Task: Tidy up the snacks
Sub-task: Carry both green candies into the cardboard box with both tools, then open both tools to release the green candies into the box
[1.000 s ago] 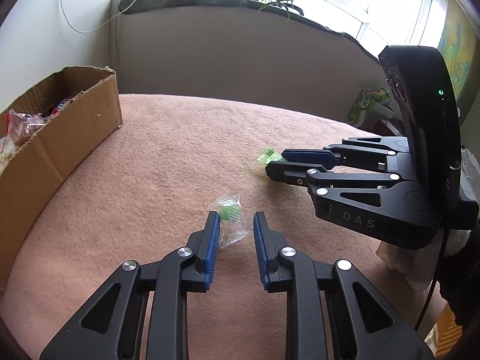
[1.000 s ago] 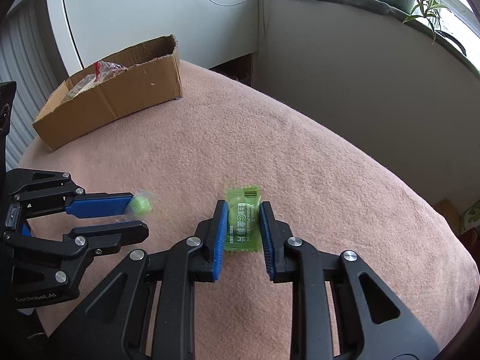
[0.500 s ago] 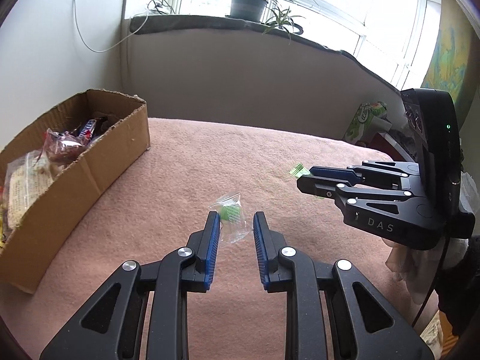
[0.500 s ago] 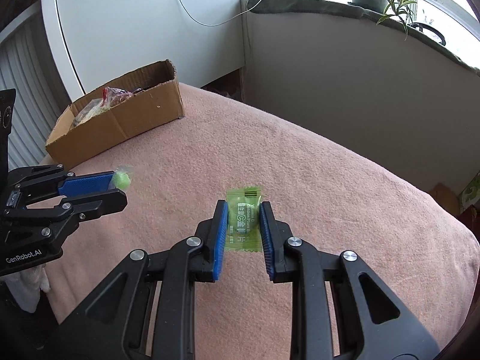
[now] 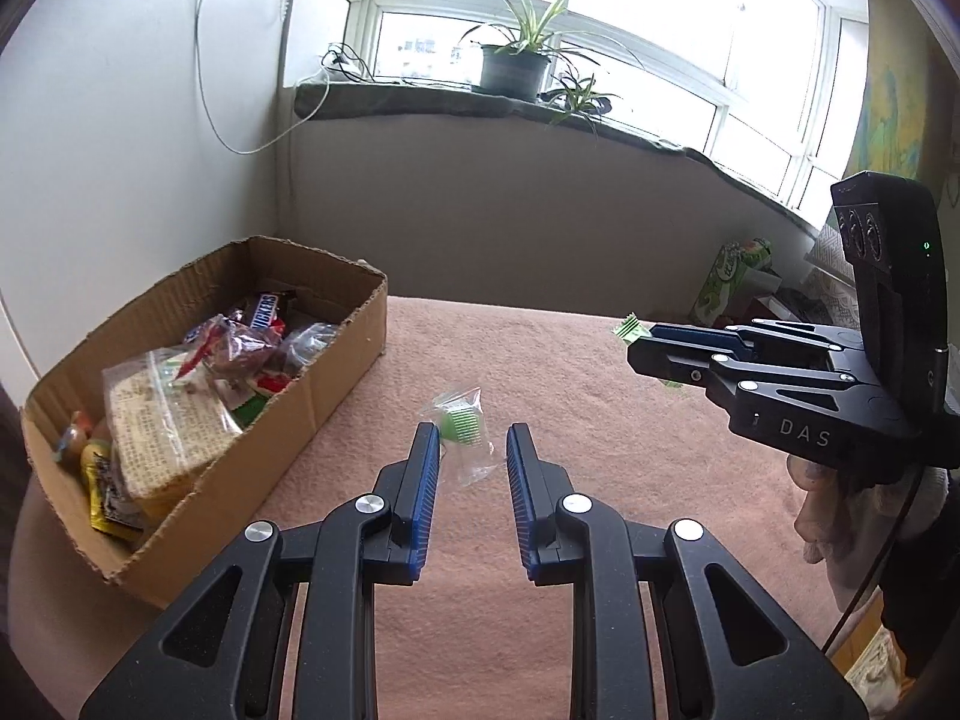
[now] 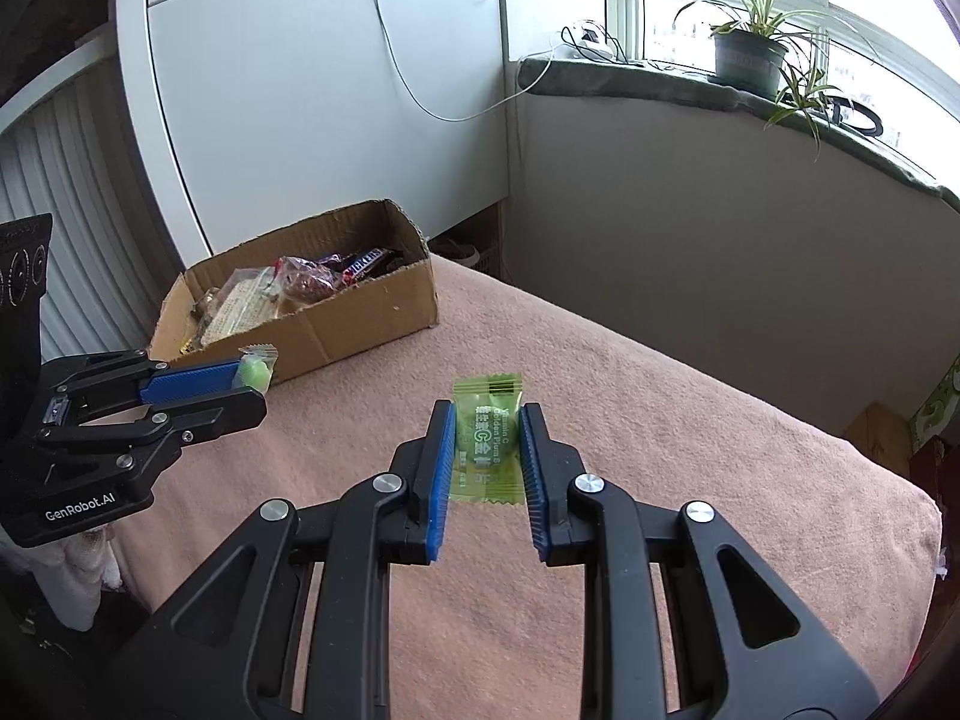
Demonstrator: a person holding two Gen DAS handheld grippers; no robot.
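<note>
The right gripper (image 6: 485, 451) clamps a green candy packet (image 6: 485, 443) mid-frame and the left gripper (image 5: 468, 465) pinches a clear-wrapped green sweet (image 5: 461, 427) by its loose film — likely to slip before reaching the cardboard box (image 5: 336, 372) at left.

Bare pink blanket (image 6: 690, 420) ahead, open-topped cardboard box (image 5: 336, 372) of snacks far left, wall (image 5: 510, 210) behind
</note>
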